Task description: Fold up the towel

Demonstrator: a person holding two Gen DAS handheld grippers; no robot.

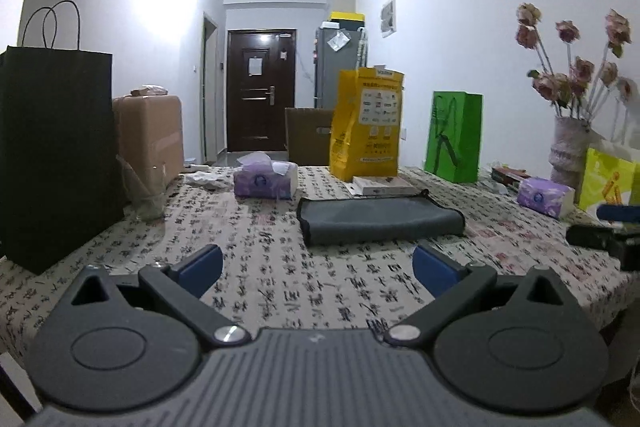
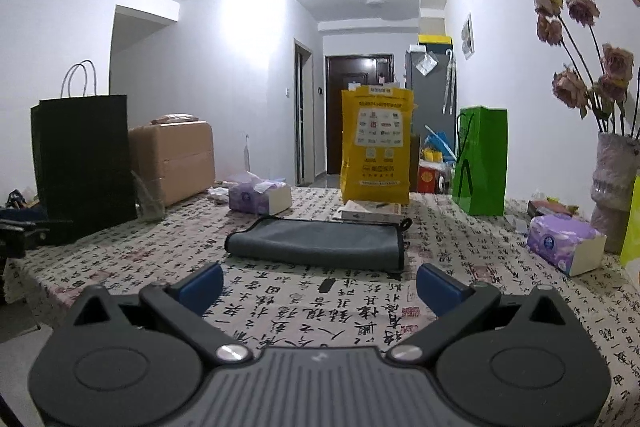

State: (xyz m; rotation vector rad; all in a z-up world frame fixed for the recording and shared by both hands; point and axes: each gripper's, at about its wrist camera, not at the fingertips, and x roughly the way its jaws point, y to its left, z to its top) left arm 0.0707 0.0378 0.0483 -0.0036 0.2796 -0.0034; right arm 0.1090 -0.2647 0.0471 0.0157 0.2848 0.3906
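- Left wrist view: left gripper [image 1: 317,269] stands wide open, both blue pads spread, nothing held; it hovers over the patterned tablecloth [image 1: 280,291].
- One grey towel [image 1: 380,217], folded flat, lies on the cloth ahead of the jaws, apart from them, slightly right of centre.
- Tissue packs counted: two. One purple pack [image 1: 265,181] beyond the towel to the left; a second [image 1: 544,195] at far right.
- Bags counted: four. Black paper bag [image 1: 56,155] at left, yellow bag [image 1: 367,125] behind the towel, green bag [image 1: 454,137], lime bag [image 1: 606,183] at right edge.
- One vase of dried roses [image 1: 568,147] at right.
- Right wrist view: right gripper [image 2: 320,283] likewise fully open, empty.
- The same towel [image 2: 320,243] lies directly ahead, near but not touching the pads; a dark loop shows at its right end.
- One cardboard box [image 2: 176,159] stands beside the black bag at left.
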